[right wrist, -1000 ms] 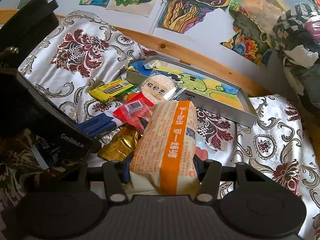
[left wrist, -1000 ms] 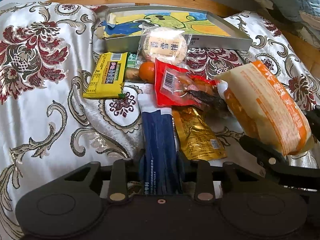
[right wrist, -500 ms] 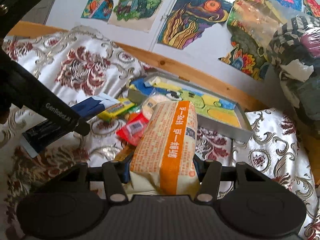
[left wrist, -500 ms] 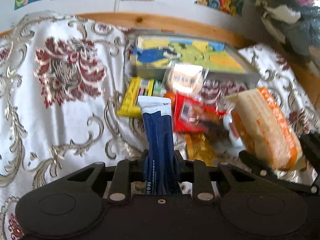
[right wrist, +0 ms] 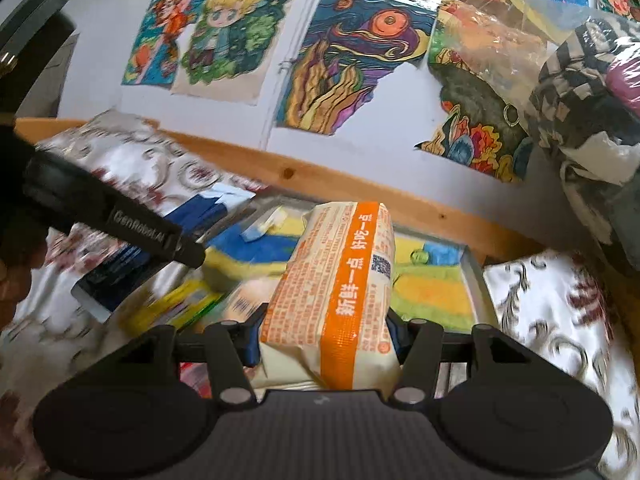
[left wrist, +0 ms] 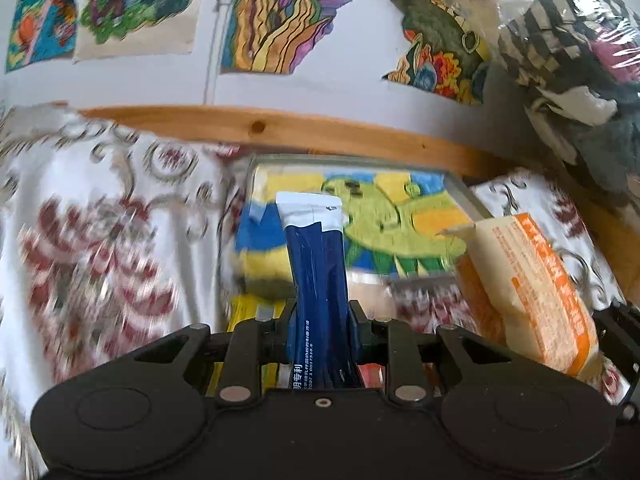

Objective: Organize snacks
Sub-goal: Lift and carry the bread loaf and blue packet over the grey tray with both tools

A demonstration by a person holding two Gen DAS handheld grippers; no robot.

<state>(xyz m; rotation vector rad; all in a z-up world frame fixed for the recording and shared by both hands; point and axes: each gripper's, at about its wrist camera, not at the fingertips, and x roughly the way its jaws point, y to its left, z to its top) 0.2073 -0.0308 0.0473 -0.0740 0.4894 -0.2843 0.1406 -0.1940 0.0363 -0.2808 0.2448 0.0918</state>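
Observation:
My left gripper (left wrist: 322, 320) is shut on a long dark-blue packet (left wrist: 316, 264) with a white top end, held up in front of the grey tray (left wrist: 466, 194). The tray bottom shows a yellow, green and blue drawing. My right gripper (right wrist: 326, 336) is shut on a cream-and-orange bread pack (right wrist: 336, 292), lifted over the same tray (right wrist: 474, 280). That bread pack (left wrist: 528, 292) appears at the right of the left wrist view. The left gripper with the blue packet (right wrist: 120, 264) shows at the left of the right wrist view. A yellow snack pack (right wrist: 176, 306) lies below, blurred.
A white cloth with dark-red flowers (left wrist: 100, 240) covers the surface. A wooden rail (left wrist: 280, 130) runs behind the tray, with drawings on the wall (right wrist: 340, 48) above. A heap of bagged fabric (left wrist: 572, 72) stands at the right. A red packet (left wrist: 370, 372) peeks out under the left gripper.
Both grippers have lifted their packs off the cloth and moved forward toward the tray. The loose snacks have dropped low in both views; the wall drawings have come into the left wrist view.

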